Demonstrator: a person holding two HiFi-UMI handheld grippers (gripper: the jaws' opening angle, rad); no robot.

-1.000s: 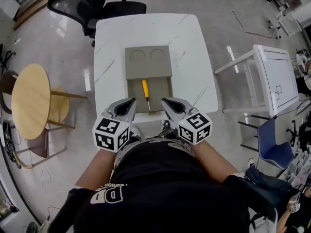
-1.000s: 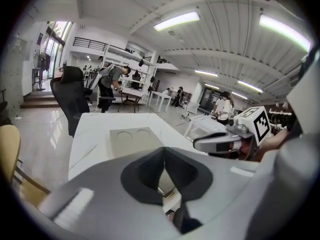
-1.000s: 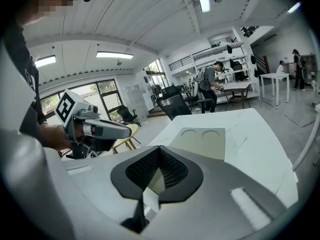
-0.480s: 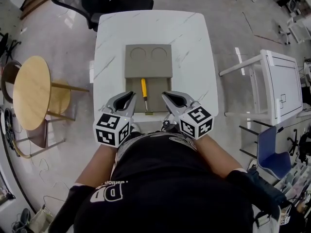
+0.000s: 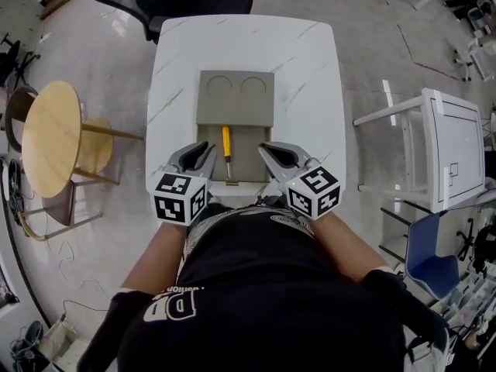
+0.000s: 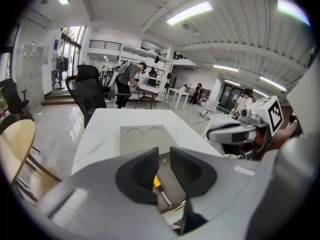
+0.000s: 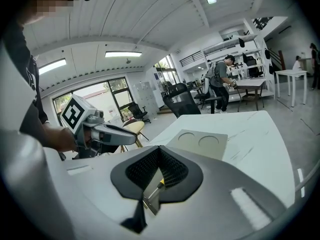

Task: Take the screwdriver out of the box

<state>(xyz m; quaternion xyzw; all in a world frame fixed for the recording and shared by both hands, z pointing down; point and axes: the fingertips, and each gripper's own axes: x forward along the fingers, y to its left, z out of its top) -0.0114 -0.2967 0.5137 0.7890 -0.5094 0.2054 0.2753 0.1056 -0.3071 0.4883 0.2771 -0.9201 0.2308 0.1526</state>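
Looks light and stiff; suits pinching the screwdriver (image 5: 228, 153) by its yellow handle (image 5: 226, 139), left hand-held gripper (image 5: 203, 150) opening empty, right hand-held gripper (image 5: 270, 150) closed.

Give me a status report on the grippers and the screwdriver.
Left gripper opening, empty. Right gripper shut, empty. Screwdriver lying in the open box, untouched, between both grippers. Nothing in the way.

White marble table (image 5: 310, 68); grey box (image 5: 235, 99) on it.
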